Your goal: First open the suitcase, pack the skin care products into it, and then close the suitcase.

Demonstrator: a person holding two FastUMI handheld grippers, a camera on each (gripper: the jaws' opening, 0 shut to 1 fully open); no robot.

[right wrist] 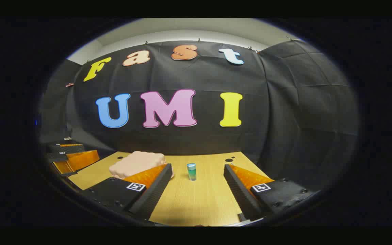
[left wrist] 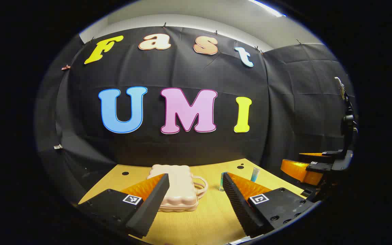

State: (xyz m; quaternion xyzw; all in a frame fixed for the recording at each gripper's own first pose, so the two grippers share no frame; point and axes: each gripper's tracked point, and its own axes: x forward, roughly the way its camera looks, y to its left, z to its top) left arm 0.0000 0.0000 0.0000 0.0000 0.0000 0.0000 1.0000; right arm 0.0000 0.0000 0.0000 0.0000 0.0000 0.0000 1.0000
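Wooden table (left wrist: pixel 209 217) holds one closed pink suitcase (left wrist: pixel 179 190) and two bottles (left wrist: pixel 222 181), both tongs (left wrist: pixel 196 190) gaping empty.

Your table (right wrist: pixel 202 200) is pale wood with fine grain and a matt finish. The pink suitcase (left wrist: pixel 179 190) looks like smooth moulded plastic with a soft sheen. The small bottle (right wrist: pixel 191 171) is clear and glossy, tinted blue-green. Your left gripper (left wrist: pixel 196 200) has matt black fingers (left wrist: pixel 150 204) with ribbed inner faces, backed by glossy orange plastic.
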